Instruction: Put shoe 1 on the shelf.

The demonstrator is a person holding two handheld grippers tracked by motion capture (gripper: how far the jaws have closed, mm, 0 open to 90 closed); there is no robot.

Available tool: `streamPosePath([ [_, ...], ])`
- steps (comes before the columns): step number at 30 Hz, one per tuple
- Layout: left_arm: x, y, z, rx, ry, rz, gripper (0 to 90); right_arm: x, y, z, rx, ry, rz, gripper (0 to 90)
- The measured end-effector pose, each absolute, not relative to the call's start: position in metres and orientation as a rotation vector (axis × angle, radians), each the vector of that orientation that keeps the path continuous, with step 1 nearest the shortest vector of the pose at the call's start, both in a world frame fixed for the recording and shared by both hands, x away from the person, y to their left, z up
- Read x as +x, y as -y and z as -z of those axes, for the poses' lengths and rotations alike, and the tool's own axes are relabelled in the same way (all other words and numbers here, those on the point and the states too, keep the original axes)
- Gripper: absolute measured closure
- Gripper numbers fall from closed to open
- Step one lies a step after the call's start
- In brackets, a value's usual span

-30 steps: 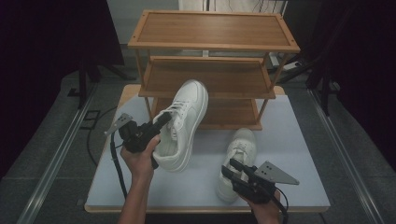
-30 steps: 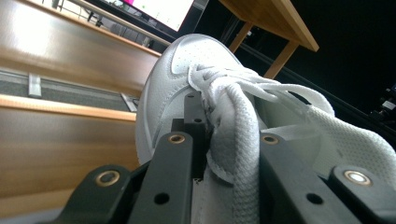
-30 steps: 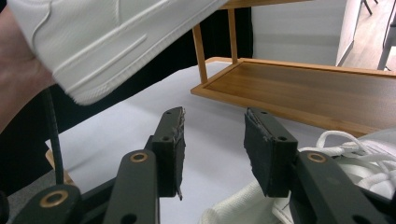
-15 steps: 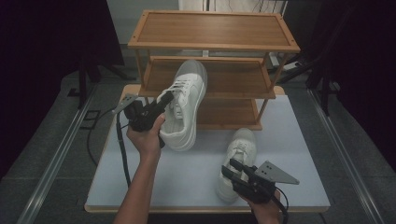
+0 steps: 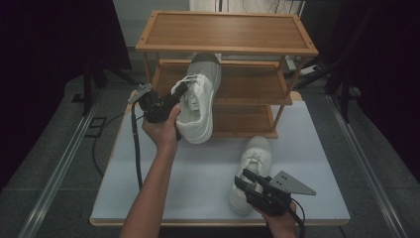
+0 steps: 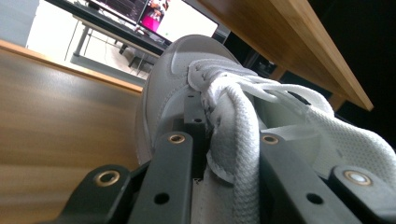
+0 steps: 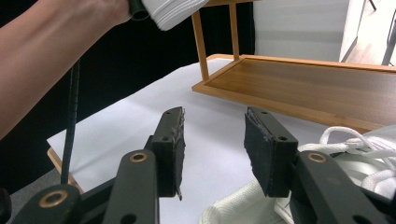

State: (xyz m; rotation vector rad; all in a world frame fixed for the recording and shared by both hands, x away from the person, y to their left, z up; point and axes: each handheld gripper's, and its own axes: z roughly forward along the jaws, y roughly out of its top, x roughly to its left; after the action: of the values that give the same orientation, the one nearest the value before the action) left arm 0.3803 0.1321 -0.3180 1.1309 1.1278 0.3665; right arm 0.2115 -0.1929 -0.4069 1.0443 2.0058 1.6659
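Since the earlier frames the left hand-held gripper (image 5: pixel 179 92) has carried its white sneaker (image 5: pixel 198 101) up and forward from above the desk (image 5: pixel 208 173) toward the wooden shoe rack (image 5: pixel 225 44), so that the toe now enters over the middle shelf (image 5: pixel 247 82), while the right hand-held gripper (image 5: pixel 249 177) has kept its place. In the left gripper view the jaws are clamped together on the laces and tongue of this sneaker (image 6: pixel 243 121), and the heel hangs low outside the rack. This grip is only on soft material, so I think the shoe could swing or slide out if the hand tilts more, and then it would fall on the desk or on the bottom shelf (image 5: pixel 242 119). The toe is also close under the top shelf (image 6: pixel 299 42), so a small lift could knock it there and push the rack. The right hand-held gripper (image 7: pixel 212 154) has its jaws apart with nothing between them, just beside the 2nd sneaker (image 5: pixel 253 163), which lies on the desk near the front edge; a careless closing may catch only its loose laces (image 7: pixel 345 135).
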Motion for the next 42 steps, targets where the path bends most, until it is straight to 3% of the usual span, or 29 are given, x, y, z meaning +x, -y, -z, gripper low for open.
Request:
streamPosePath([
  [42, 0.472, -0.116, 0.317, 1.014, -1.281, -0.355, 81.5, 0.206, 0.187, 0.405, 1.022, -2.02, -1.696, 57.3],
])
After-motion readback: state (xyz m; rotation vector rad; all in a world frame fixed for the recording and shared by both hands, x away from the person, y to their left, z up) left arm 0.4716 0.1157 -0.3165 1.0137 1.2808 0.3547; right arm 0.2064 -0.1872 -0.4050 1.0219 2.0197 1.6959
